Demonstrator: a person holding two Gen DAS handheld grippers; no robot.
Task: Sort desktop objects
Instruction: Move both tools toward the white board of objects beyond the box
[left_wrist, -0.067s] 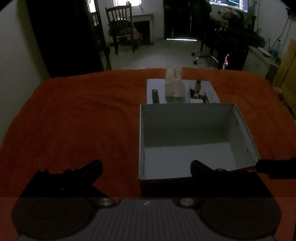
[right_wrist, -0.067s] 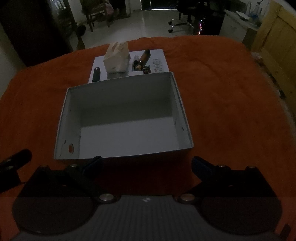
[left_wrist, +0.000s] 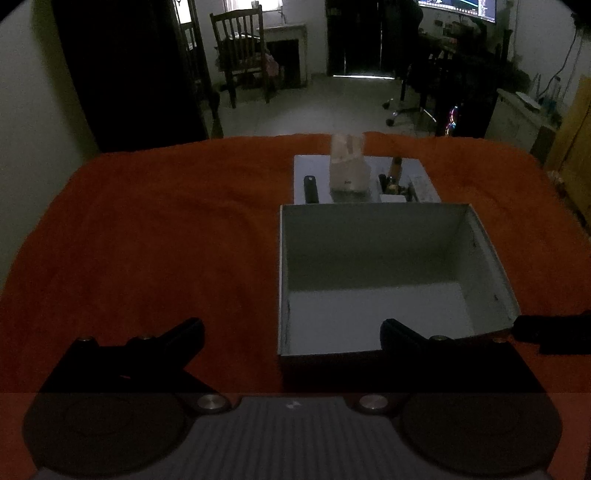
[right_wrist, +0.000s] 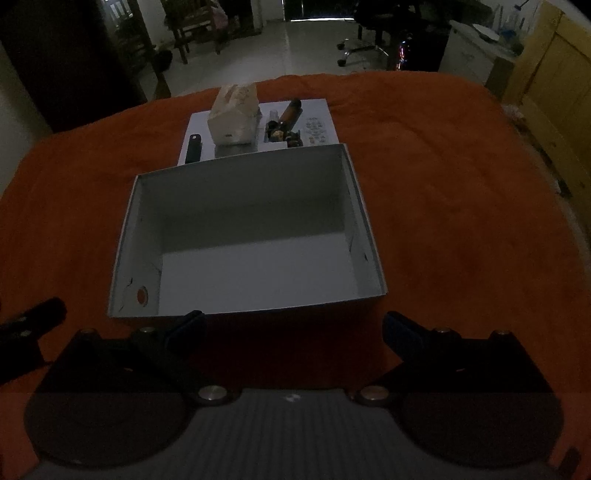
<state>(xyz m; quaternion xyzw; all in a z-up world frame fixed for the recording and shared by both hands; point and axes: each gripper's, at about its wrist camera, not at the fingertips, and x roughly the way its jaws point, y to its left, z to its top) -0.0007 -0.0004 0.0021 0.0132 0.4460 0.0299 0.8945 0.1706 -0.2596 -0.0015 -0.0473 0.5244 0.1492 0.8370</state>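
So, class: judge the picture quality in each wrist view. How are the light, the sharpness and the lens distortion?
Left wrist view: dim, underexposed; the white box is readable, the orange cloth bows from the fisheye, and the monitor glares. Right wrist view: equally dark, the tissue pack slightly soft, the gripper fingers nearly black.

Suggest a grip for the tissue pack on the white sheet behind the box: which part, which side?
Probably from above, reaching over the open box. The tissue pack stands upright on the white sheet, taller than its neighbours, so its upper body is free. Close the fingers across its narrow width, below the tissue tuft. The black stick lies on one side and the brown bottle on the other, crowding a low approach.
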